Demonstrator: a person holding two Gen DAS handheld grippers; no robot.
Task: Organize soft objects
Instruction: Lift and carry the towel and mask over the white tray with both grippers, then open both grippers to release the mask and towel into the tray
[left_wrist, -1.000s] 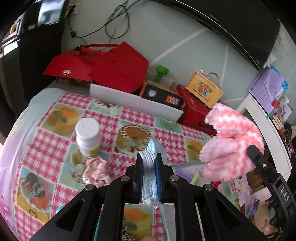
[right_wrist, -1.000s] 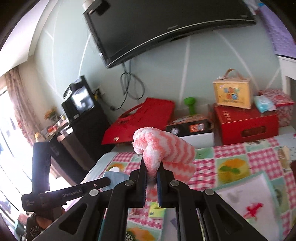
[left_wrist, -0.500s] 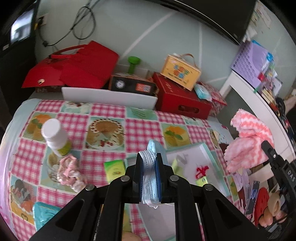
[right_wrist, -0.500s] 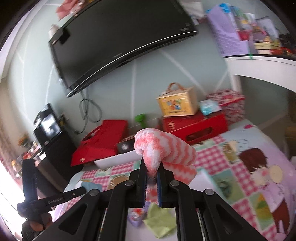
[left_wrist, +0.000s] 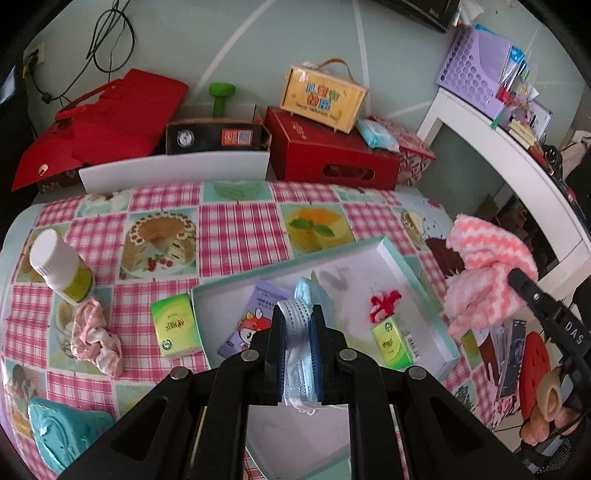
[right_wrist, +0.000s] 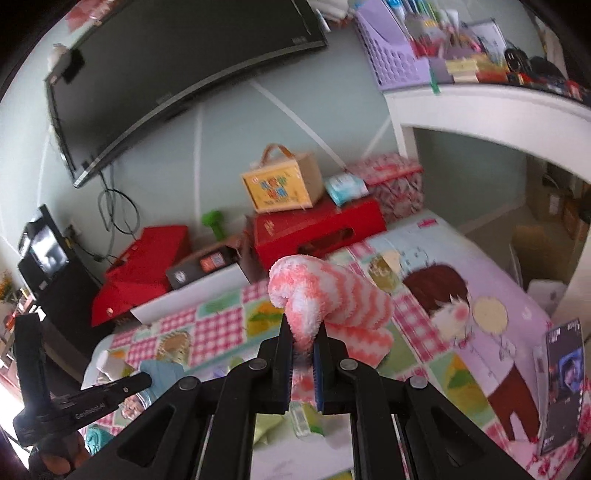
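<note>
A folded pale-blue face mask (left_wrist: 301, 332) is pinched between the nearly closed jaws of the left gripper (left_wrist: 298, 321) and is held above a shallow white tray with a mint-green rim (left_wrist: 421, 291), in which a purple packet (left_wrist: 255, 314), a green box (left_wrist: 393, 341) and a small red bow (left_wrist: 384, 301) are seen. A fluffy pink-and-white striped sock (right_wrist: 325, 302) is clamped by the right gripper (right_wrist: 303, 339), whose jaws are pressed tight on it, beyond the tray's right edge. On the checked tablecloth (left_wrist: 236, 232) to the left, a second green box (left_wrist: 175, 325), a pink scrunchie (left_wrist: 94, 332) and a white-capped bottle (left_wrist: 61, 264) are set.
</note>
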